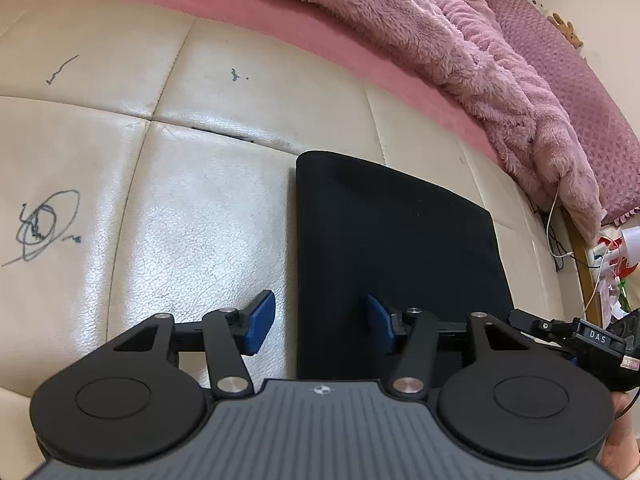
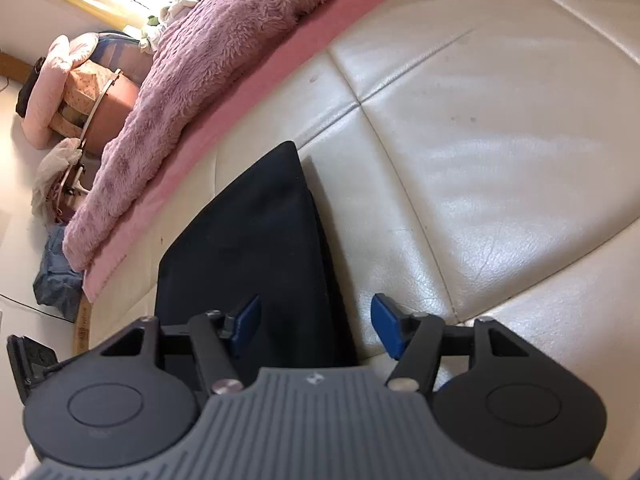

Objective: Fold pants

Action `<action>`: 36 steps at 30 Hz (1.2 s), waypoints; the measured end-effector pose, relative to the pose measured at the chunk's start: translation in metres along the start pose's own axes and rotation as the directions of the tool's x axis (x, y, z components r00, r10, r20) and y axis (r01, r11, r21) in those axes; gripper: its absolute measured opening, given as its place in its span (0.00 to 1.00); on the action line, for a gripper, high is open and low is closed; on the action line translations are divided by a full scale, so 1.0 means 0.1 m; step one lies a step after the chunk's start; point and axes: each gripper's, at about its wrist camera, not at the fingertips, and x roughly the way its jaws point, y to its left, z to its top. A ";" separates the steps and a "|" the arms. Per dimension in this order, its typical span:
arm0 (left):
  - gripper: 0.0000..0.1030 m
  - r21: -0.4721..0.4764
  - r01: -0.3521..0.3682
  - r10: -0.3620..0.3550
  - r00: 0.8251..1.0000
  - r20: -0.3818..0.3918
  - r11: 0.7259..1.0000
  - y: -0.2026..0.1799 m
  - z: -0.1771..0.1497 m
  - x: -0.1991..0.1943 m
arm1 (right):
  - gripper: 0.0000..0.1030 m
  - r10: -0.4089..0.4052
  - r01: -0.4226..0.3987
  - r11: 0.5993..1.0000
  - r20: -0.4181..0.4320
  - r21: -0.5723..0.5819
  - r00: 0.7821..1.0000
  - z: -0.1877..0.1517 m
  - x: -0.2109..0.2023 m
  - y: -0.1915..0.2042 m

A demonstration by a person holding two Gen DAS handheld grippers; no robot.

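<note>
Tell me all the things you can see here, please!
pants: one, black, folded flat on the cushion
cushion: one, cream leather, pen scribbles on it, under the pants
blanket: one, fluffy pink, along the cushion's far edge
sheet: one, pink, under the blanket
cables: a few, white and black, far right edge
left gripper: one, black with blue fingers, open, over the pants' left edge
right gripper: one, black with blue fingers, open, over the pants' right edge
</note>
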 end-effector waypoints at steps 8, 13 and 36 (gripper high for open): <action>0.62 -0.017 0.054 -0.054 0.999 -0.008 0.998 0.07 0.02 0.06 | 0.50 0.031 -0.032 0.999 -0.048 -0.020 0.998 0.08 0.15 0.02; 0.61 -0.044 0.106 -0.107 0.994 -0.013 0.993 0.12 0.05 0.10 | 0.50 0.073 -0.073 0.997 -0.070 -0.010 0.995 0.12 0.26 0.01; 0.20 -0.283 0.222 -0.241 0.970 -0.034 0.933 0.37 0.11 0.25 | 0.23 0.219 -0.197 0.968 -0.137 0.156 0.966 0.20 0.37 -0.27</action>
